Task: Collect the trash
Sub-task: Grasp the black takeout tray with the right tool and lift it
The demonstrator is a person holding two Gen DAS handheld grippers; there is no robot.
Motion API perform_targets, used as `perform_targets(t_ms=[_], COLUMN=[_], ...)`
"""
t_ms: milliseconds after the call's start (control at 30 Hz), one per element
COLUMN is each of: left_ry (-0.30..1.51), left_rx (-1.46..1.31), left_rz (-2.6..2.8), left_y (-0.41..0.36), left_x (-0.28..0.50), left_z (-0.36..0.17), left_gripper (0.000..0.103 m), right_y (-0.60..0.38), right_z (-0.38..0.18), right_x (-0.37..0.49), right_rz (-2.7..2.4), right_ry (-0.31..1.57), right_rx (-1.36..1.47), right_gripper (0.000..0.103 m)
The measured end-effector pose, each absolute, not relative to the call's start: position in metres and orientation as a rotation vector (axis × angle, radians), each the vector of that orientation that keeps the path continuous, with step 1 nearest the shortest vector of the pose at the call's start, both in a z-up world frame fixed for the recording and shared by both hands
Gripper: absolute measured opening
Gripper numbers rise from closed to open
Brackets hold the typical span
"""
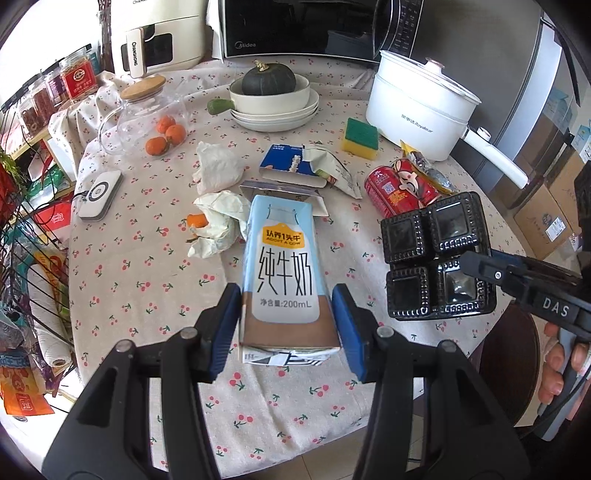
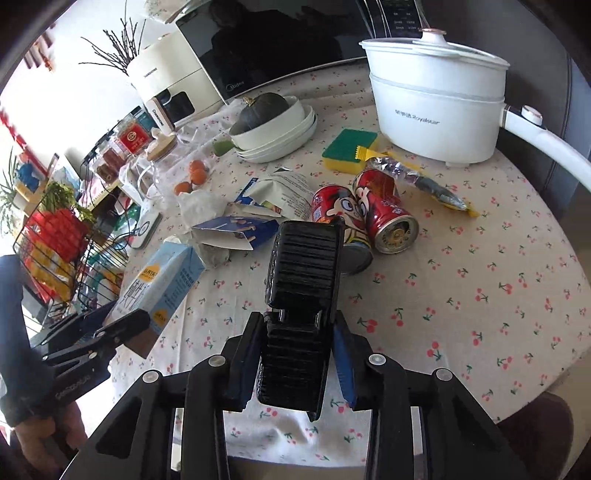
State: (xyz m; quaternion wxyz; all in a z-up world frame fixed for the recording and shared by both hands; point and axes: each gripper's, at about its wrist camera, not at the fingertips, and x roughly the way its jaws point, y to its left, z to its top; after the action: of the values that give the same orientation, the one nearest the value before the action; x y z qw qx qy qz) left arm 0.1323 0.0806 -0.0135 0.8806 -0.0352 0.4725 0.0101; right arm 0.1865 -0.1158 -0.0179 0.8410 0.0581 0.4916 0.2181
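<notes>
**Cherry-print cloth, 2 claws loaded with trash**

Cotton cloth printed with small red cherries covers the round bench [image 1: 155, 280], which is crowded toward 12 o'clock with a black microwave [image 1: 295, 29], a cream air fryer [image 1: 155, 37] and 1 white electric pot [image 1: 417, 107] with a long handle. A wire rack of packets [image 1: 33, 258] stands at 9 o'clock off the bench edge, and cardboard boxes [image 1: 546, 206] sit on the floor at 3 o'clock.

The left claw [image 1: 288, 325] is clenched on 1 pale blue milk carton [image 1: 282, 273], its blue pads pressing both sides near the brown base, at the near edge of the bench. The right claw [image 2: 299, 354] grips 1 black plastic tray [image 2: 304, 269]; the left wrist view shows 4 square wells in it.

Counted on the cloth:
- 2 red drink cans [image 2: 384, 214], lying on their sides and touching
- 2 crumpled tissues [image 1: 218, 170], 1 with orange peel [image 1: 195, 220] beside it
- 1 blue opened box [image 1: 284, 166] and 1 torn white wrapper [image 1: 336, 170] against it
- 1 silver-and-yellow snack wrapper [image 2: 417, 177]
- 1 green-and-yellow sponge [image 1: 362, 138]
- 3 tangerines [image 1: 166, 134] by 1 glass jug [image 1: 147, 118]
- 1 dark green squash [image 1: 267, 79] in a bowl on stacked plates [image 1: 273, 118]
- 1 white charging pad [image 1: 101, 195] at 10 o'clock
</notes>
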Motion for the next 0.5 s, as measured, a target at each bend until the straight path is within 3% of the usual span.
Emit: perform_targets(t_ms=[500], left_ry=[0.973], left_rx=[-0.105], left_rz=[-0.160], left_y=[0.013], left_x=[0.105], left_z=[-0.007], left_gripper=[0.053], right_y=[-0.213], right_z=[0.014], right_x=[0.102], right_rz=[0.314], right_ry=[0.937], right_rx=[0.147], right_gripper=[0.036])
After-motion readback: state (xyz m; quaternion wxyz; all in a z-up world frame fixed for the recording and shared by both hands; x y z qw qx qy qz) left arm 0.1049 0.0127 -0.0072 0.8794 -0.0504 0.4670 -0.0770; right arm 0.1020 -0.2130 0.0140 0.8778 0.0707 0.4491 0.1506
